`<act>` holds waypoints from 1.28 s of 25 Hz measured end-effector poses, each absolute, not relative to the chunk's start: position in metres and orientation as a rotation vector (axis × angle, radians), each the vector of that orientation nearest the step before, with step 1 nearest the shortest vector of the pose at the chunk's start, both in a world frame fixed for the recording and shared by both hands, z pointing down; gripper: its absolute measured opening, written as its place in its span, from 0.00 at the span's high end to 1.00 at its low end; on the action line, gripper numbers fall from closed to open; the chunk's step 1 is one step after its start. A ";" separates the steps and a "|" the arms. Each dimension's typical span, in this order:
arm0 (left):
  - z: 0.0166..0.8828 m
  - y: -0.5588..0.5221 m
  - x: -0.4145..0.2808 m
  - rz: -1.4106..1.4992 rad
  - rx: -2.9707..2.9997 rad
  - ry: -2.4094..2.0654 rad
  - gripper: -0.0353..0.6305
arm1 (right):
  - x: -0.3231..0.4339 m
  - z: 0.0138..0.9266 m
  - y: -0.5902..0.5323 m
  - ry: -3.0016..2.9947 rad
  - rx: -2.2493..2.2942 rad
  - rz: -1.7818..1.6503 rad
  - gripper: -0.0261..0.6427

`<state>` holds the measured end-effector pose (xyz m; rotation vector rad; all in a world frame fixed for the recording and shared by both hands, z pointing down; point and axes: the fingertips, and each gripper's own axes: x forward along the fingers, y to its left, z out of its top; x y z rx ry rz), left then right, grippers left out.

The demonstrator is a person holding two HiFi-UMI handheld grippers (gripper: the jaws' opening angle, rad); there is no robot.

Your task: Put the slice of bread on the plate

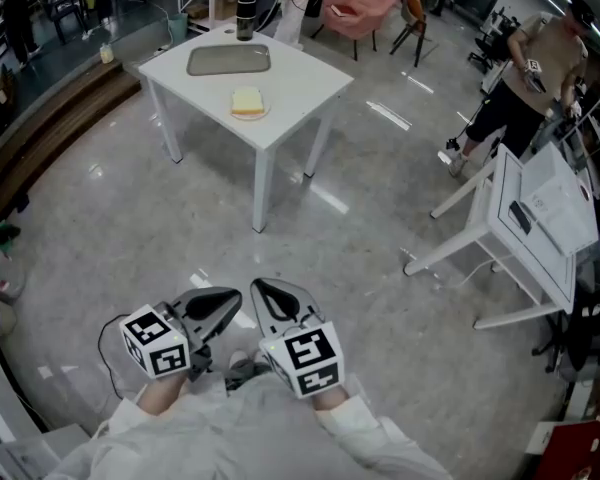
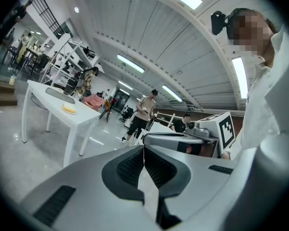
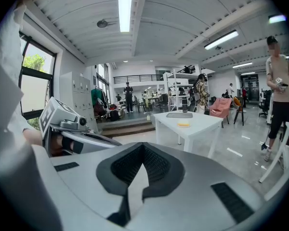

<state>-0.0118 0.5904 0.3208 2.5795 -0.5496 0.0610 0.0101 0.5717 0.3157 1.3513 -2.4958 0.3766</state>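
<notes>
A yellowish slice of bread (image 1: 247,100) lies on a small pale plate (image 1: 263,112) near the front edge of a white table (image 1: 300,83), far ahead of me. It shows small in the left gripper view as bread (image 2: 69,109) and in the right gripper view as bread (image 3: 184,124). My left gripper (image 1: 232,299) and right gripper (image 1: 261,288) are held side by side close to my body, over the floor and well short of the table. Both have their jaws closed together with nothing between them, as seen on the left gripper (image 2: 143,150) and the right gripper (image 3: 143,148).
A grey tray (image 1: 229,60) and a dark tumbler (image 1: 245,16) stand on the table behind the plate. A person (image 1: 535,68) stands at the right by a white desk (image 1: 540,208). A pink chair (image 1: 360,8) is beyond the table. Polished floor lies between me and the table.
</notes>
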 end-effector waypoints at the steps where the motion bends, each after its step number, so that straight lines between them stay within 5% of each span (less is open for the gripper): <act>1: 0.321 0.590 -0.010 0.060 2.577 -0.550 0.93 | 0.013 0.316 0.572 -2.499 1.355 0.382 0.94; 32: 0.349 0.505 0.021 0.034 2.491 -0.647 0.93 | 0.070 0.342 0.497 -2.534 1.395 0.524 0.94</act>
